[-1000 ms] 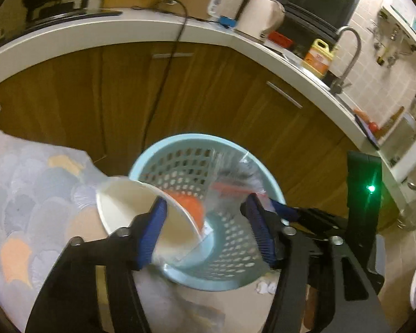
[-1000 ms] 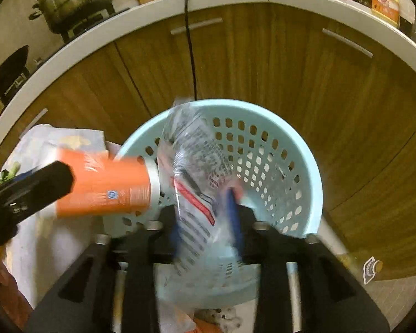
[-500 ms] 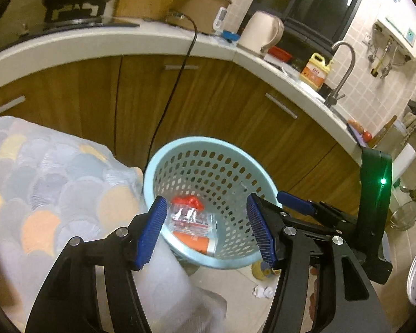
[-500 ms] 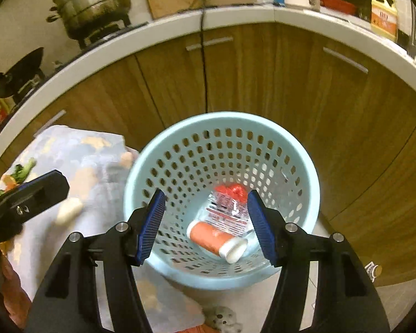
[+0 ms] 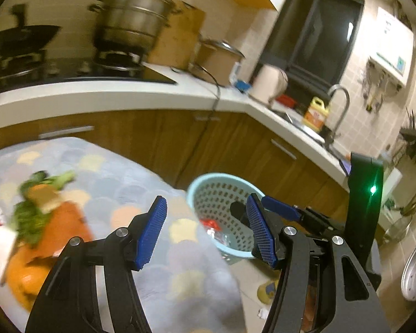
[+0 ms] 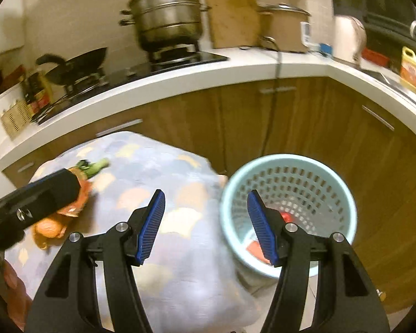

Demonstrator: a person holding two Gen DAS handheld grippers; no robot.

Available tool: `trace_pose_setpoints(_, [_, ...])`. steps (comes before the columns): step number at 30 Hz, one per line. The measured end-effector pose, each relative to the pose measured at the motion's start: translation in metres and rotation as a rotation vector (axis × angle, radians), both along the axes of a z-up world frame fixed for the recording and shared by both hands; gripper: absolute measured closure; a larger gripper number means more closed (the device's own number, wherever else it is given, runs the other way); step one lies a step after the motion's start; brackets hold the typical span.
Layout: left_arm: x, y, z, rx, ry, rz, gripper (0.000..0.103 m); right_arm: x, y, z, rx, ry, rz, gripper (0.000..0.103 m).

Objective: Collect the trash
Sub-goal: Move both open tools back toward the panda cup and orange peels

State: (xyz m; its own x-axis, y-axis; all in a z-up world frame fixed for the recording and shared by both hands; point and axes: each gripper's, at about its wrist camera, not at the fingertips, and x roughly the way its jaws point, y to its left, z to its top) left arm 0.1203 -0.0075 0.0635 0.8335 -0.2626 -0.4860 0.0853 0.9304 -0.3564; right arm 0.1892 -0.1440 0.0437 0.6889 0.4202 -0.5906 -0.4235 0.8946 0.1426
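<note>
A light blue perforated basket (image 6: 288,172) stands on the floor beside a cloth-covered table; it also shows in the left wrist view (image 5: 208,186). Red and clear wrapper trash (image 5: 212,227) lies in its bottom, seen as a red patch (image 6: 287,216) in the right wrist view. On the cloth lies a heap of orange peel and green vegetable scraps (image 5: 38,222), also visible in the right wrist view (image 6: 86,177). My left gripper (image 5: 205,233) is open and empty above the table edge. My right gripper (image 6: 205,227) is open and empty, between table and basket.
The table wears a grey-blue scallop-patterned cloth (image 6: 158,172). Behind runs a white counter (image 6: 208,69) over brown cabinets, with a steamer pot (image 6: 169,16), a wok (image 6: 77,66), a kettle (image 5: 269,83) and a sink tap (image 5: 338,105). Small scraps lie on the floor (image 5: 266,291).
The orange cup and clear wrapper dropped from the grippers into the basket. Both grippers opened, then swung left and up away from the basket toward the table.
</note>
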Motion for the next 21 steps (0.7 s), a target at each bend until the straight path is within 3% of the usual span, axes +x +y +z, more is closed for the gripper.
trace_pose_setpoints(5, [-0.042, 0.050, 0.001, -0.029, -0.028, 0.117, 0.044, -0.025, 0.040, -0.014, 0.025, -0.004, 0.043, 0.045])
trace_pose_setpoints(11, [-0.094, 0.127, -0.006, -0.053, -0.024, 0.301, 0.042, -0.053, 0.099, -0.057, -0.002, 0.020, 0.137, 0.045])
trace_pose_setpoints(13, [-0.109, 0.154, -0.010, -0.059, -0.010, 0.363, 0.042, -0.064, 0.119, -0.062, -0.096, -0.030, 0.129, 0.045])
trace_pose_setpoints(16, [-0.124, 0.190, -0.021, -0.053, 0.021, 0.429, 0.042, -0.079, 0.128, -0.058, -0.116, -0.115, 0.162, 0.045])
trace_pose_setpoints(19, [-0.128, 0.217, -0.038, -0.069, 0.066, 0.467, 0.042, -0.081, 0.137, -0.064, -0.170, -0.109, 0.162, 0.045])
trace_pose_setpoints(21, [-0.125, 0.231, -0.051, -0.133, 0.092, 0.450, 0.044, -0.083, 0.140, -0.065, -0.189, -0.120, 0.165, 0.045])
